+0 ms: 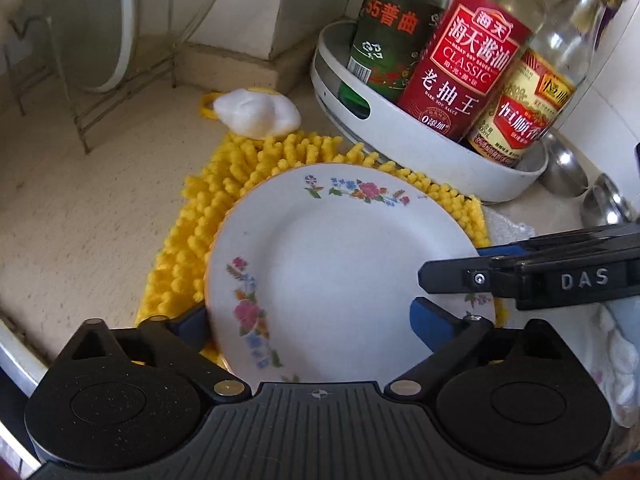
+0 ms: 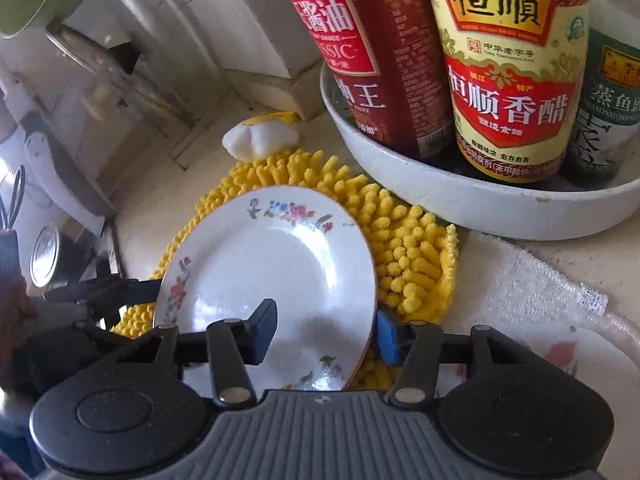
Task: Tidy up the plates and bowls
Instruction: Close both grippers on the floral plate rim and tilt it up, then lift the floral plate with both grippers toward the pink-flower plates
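step: pickup of floral plate [image 1: 340,272] off yellow mat [image 1: 224,216] | L gripper [image 1: 310,320] jaws wide, straddling near rim, no squeeze | R gripper [image 2: 326,330] half-closed across right rim, contact unclear | next: likely R clamps rim, lift, carry w/o tipping toward rack [image 1: 80,60]

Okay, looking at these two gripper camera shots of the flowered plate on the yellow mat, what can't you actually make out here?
- Plate: its near rim, left wrist view, hidden by the camera mount.
- Right gripper: whether its pads press the plate's edge, unclear in both views.
- Bottles: tops cut off by the right wrist view's upper edge.
- Ladles: left wrist view, handles cut off at the right.
- Rack: blurred, contents unreadable.
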